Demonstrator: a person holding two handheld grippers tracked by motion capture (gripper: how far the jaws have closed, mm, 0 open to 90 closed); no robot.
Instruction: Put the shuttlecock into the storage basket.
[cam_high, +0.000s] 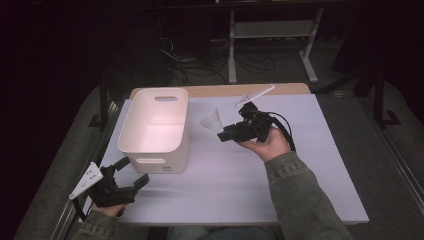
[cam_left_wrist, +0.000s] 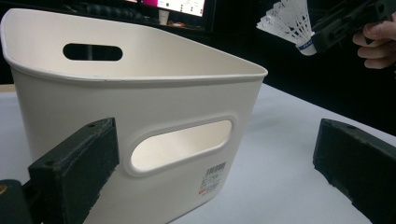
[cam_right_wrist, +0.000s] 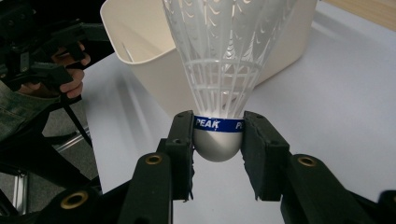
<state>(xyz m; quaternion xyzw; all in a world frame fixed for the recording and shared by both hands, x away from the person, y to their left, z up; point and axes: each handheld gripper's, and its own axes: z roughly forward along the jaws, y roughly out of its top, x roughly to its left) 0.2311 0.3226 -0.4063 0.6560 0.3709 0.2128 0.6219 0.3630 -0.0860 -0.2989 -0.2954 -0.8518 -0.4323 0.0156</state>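
Clamped by its rounded cork base, a white shuttlecock was held in the right gripper above the table, just beside the white bin. Judged from this, pickup was done and placing into the bin remained, if that was intended. The left gripper was held wide apart and empty near the bin's front corner.

Between the right gripper's matt black rough pads: a white plastic-mesh shuttlecock with smooth rounded cap. Beyond it, a smooth cream plastic bin on the matt pale tabletop.
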